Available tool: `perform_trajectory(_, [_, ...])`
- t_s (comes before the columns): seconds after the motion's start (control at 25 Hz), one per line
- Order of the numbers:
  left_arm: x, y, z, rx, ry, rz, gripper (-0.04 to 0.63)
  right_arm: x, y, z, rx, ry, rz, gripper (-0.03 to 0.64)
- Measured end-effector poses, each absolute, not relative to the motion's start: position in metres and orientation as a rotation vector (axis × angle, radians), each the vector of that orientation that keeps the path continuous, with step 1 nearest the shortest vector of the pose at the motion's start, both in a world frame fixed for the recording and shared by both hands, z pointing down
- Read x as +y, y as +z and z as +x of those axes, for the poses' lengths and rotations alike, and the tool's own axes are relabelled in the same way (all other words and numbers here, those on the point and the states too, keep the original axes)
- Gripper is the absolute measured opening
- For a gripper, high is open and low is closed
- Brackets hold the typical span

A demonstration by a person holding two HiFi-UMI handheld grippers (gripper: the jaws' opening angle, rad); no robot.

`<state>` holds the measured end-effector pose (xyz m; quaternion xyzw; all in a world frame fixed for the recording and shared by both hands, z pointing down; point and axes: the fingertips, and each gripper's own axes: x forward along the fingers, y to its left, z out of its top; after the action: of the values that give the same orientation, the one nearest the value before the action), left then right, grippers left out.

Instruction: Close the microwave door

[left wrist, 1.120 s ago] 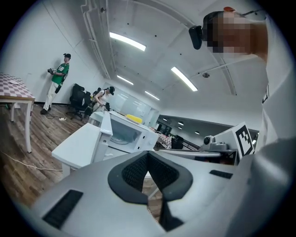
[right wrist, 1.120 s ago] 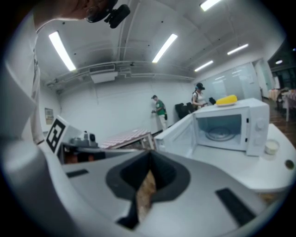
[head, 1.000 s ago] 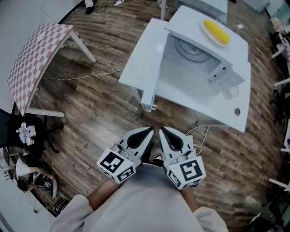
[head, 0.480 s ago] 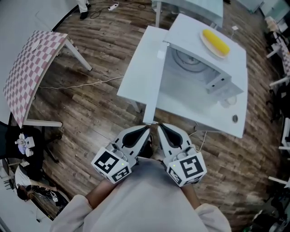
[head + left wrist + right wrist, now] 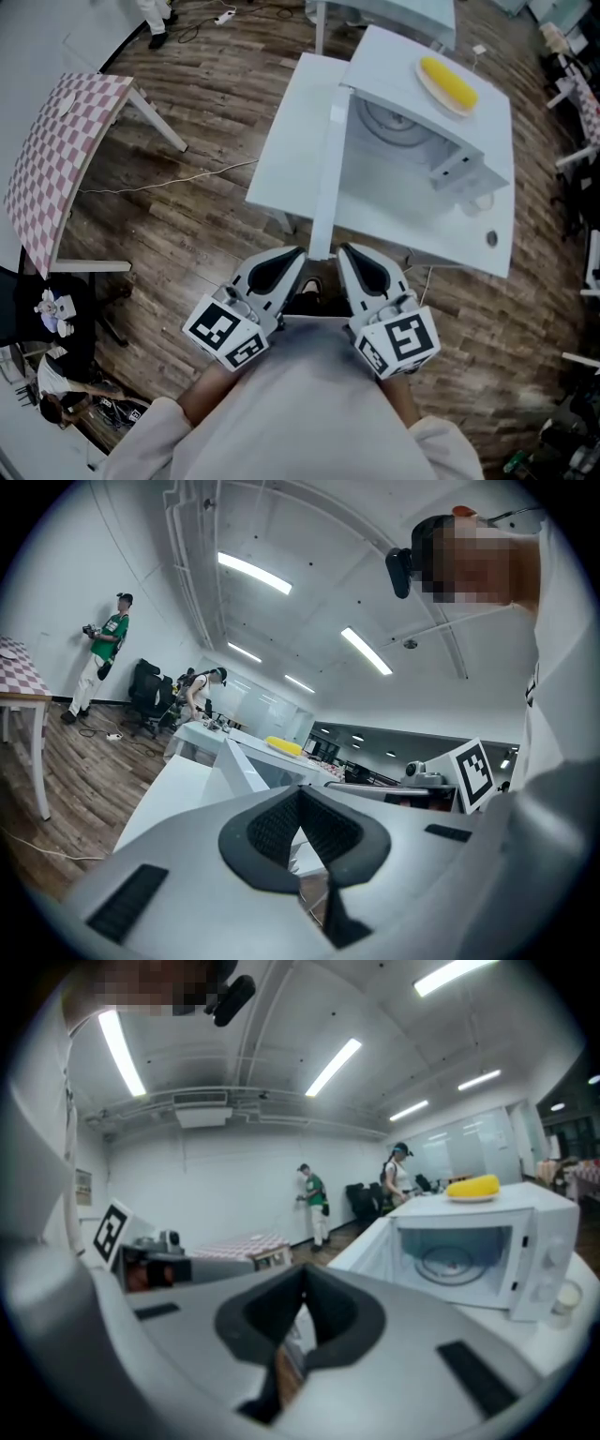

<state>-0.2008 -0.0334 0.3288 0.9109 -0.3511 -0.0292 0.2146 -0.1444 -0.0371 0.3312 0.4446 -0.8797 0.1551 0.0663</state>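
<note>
Head view: microwave (image 5: 412,141) on table (image 5: 469,239), door (image 5: 295,131) wide open to its left, corn (image 5: 448,80) on top. Left gripper (image 5: 298,251) & right gripper (image 5: 343,247) side by side, near door's edge.
Left gripper view: jaws clenched, nothing between.
Right gripper view: jaws clenched, nothing between; open microwave ahead, to the right.

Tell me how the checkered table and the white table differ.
The checkered table has a pink-and-white checked top; the white table is plain white. The white table bears a microwave with its door open; the checkered table bears no appliance. The checkered table stands off to the left, the white table straight ahead. Both stand on the wood floor.
</note>
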Motion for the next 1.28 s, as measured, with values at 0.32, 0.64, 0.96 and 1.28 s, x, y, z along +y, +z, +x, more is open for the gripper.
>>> perform_trajectory(0.32, [-0.041,0.348,-0.212,-1.011,-0.051,2.503,0.02,-0.042,0.336,-0.142,-2.631,0.475,1.355,0.021])
perform_trajectory(0.64, [-0.045,0.368,-0.208,-1.022,-0.038,2.466,0.02,-0.048,0.335,-0.135,-2.633,0.463,1.346,0.021])
perform_trajectory(0.96, [-0.042,0.383,-0.204,-1.005,-0.004,2.434,0.02,-0.045,0.341,-0.131,-2.634,0.497,1.344,0.021])
perform_trajectory(1.28, [-0.036,0.389,-0.201,-0.975,0.008,2.419,0.02,-0.037,0.349,-0.128,-2.62,0.532,1.353,0.021])
